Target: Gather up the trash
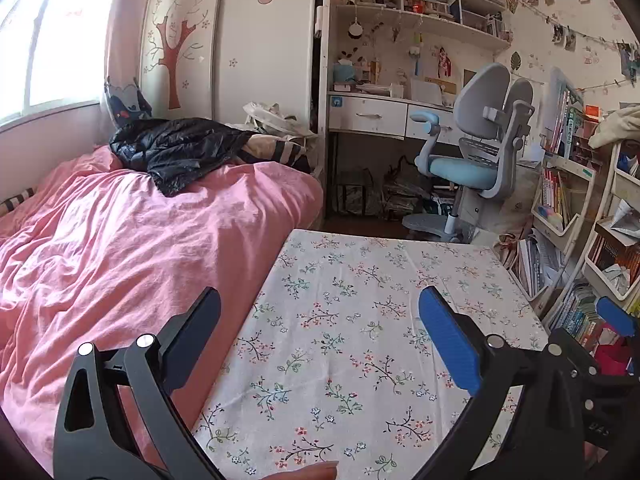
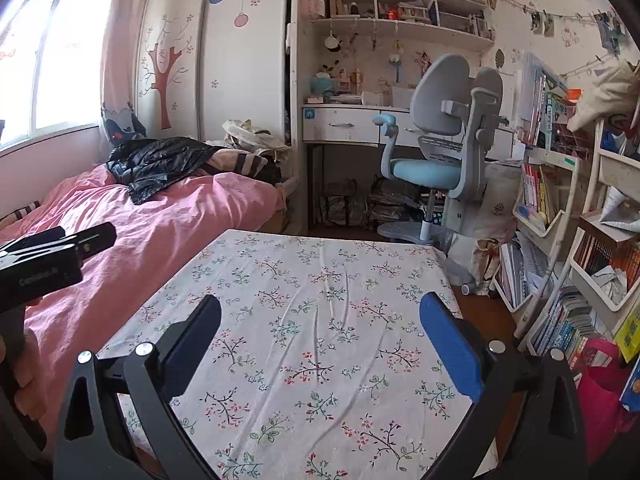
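Observation:
A crumpled black plastic bag [image 1: 176, 152] [image 2: 160, 164] lies on the far end of the pink bed. My left gripper [image 1: 320, 340] hovers open above a table with a floral cloth [image 1: 360, 272], near its left edge, with nothing between its fingers. My right gripper [image 2: 320, 344] hangs open over the same cloth [image 2: 304, 280], more toward the middle, also holding nothing. In the right wrist view the left gripper [image 2: 72, 238] shows at the left over the bed's edge. The right gripper's blue pad [image 1: 616, 316] shows at the right edge of the left wrist view.
The pink bed [image 1: 120, 260] runs along the table's left side. Beyond the table stand a blue-grey desk chair [image 1: 476, 152] and a white desk [image 1: 368, 114] with bags under it. Bookshelves [image 2: 560, 240] and a pink bag [image 2: 600, 392] crowd the right side.

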Motion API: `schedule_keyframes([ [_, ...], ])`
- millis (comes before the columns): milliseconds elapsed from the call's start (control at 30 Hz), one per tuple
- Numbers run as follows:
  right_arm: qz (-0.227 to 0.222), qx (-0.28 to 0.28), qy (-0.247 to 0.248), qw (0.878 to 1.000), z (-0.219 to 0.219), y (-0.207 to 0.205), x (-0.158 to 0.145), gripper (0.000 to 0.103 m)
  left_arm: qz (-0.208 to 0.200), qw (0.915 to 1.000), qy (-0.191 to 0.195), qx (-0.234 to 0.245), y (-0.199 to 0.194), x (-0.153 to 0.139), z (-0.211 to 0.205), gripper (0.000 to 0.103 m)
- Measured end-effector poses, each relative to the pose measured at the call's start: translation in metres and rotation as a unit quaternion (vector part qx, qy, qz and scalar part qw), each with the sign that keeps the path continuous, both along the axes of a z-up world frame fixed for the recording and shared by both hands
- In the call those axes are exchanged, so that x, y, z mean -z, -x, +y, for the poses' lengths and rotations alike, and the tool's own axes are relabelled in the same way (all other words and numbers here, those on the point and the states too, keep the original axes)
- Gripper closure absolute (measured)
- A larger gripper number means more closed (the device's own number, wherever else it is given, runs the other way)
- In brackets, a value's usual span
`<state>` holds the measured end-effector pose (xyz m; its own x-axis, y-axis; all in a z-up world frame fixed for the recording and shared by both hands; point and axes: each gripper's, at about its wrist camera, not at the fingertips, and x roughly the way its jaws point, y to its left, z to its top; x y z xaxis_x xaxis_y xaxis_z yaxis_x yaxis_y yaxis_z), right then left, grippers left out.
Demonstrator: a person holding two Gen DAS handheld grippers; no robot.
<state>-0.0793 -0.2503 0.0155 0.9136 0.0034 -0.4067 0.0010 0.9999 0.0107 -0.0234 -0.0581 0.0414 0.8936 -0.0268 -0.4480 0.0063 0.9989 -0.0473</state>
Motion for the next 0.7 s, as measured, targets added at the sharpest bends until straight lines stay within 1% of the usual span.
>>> schedule_keyframes([
  [100, 0.013, 0.009, -0.014, 1.000, -0.005, -0.005, 0.001, 0.007, 0.004, 1.0000, 0.003, 0.001, 0.001, 0.000, -0.003, 0.007],
  [267, 0.011, 0.014, -0.006, 1.000, -0.005, -0.003, -0.002, 0.007, 0.025, 0.9993, -0.027, 0.001, -0.005, 0.007, -0.009, 0.007],
  [367, 0.018, 0.015, -0.003, 1.000, -0.004, -0.004, -0.001, 0.007, 0.025, 0.9994, -0.025, -0.003, -0.004, 0.007, -0.008, 0.007],
  [500, 0.019, 0.011, 0.013, 1.000, 0.000, -0.005, -0.001, 0.007, 0.022, 0.9996, -0.018, 0.000, -0.002, 0.005, -0.008, 0.007],
  [700, 0.023, 0.009, 0.017, 1.000, -0.002, -0.010, 0.001, 0.007, 0.025, 0.9994, -0.024, 0.010, -0.004, 0.006, -0.014, 0.007],
])
